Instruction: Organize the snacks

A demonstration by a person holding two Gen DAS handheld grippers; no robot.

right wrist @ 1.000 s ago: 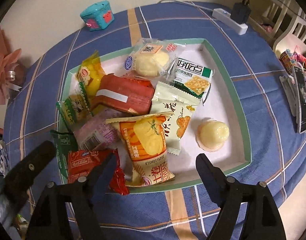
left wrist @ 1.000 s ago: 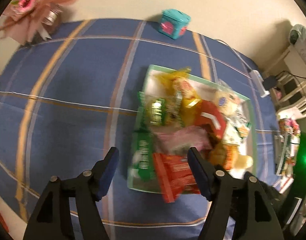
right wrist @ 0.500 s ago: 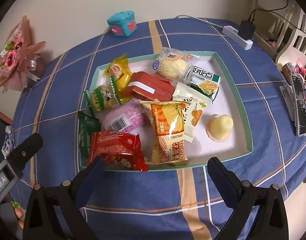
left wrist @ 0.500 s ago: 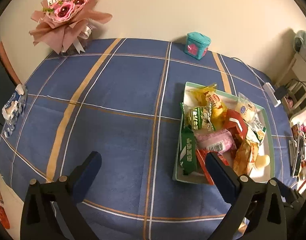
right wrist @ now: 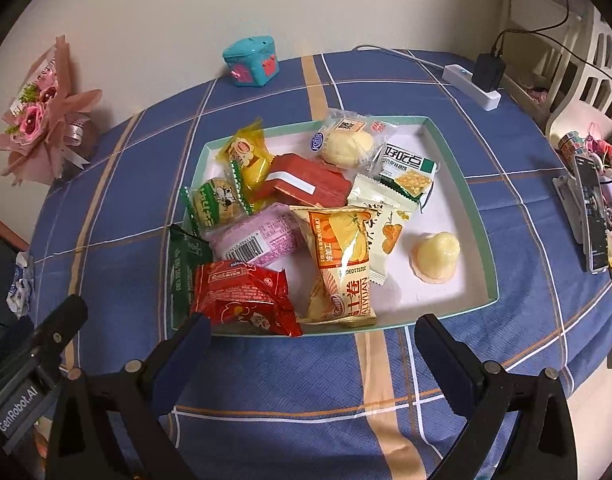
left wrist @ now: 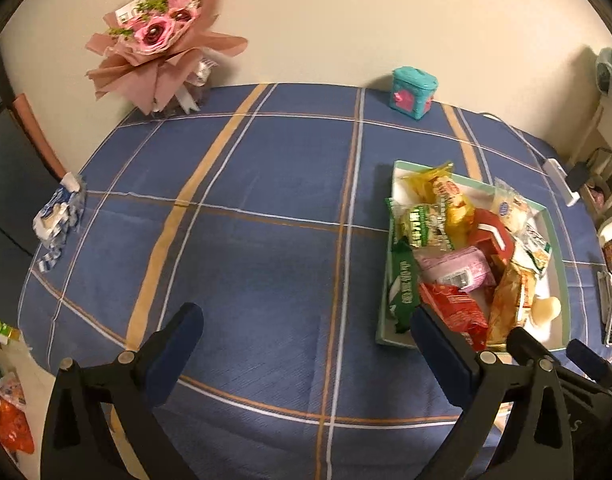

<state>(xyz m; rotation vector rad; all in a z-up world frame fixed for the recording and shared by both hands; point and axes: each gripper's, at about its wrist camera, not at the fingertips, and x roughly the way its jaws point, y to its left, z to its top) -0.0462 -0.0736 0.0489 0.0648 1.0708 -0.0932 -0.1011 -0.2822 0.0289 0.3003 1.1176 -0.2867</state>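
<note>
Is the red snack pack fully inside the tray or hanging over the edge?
Hanging over. In the right wrist view the red snack pack lies across the near rim of the tray, its lower corner past the edge onto the tablecloth.

My surface wears matt woven cloth point(right wrist: 266, 376). The tray point(right wrist: 446, 216) looks like smooth white card. The red snack packet point(right wrist: 242, 300) is glossy crinkled foil; my right tool point(right wrist: 312, 352) is matt black plastic.

My snacks lie heaped in the shallow green-rimmed tray point(right wrist: 458, 168): red packet point(right wrist: 242, 300) at its near-left edge, orange chip bag point(right wrist: 342, 256) mid-tray, pale jelly cup point(right wrist: 436, 256) lying alone to the right.
</note>
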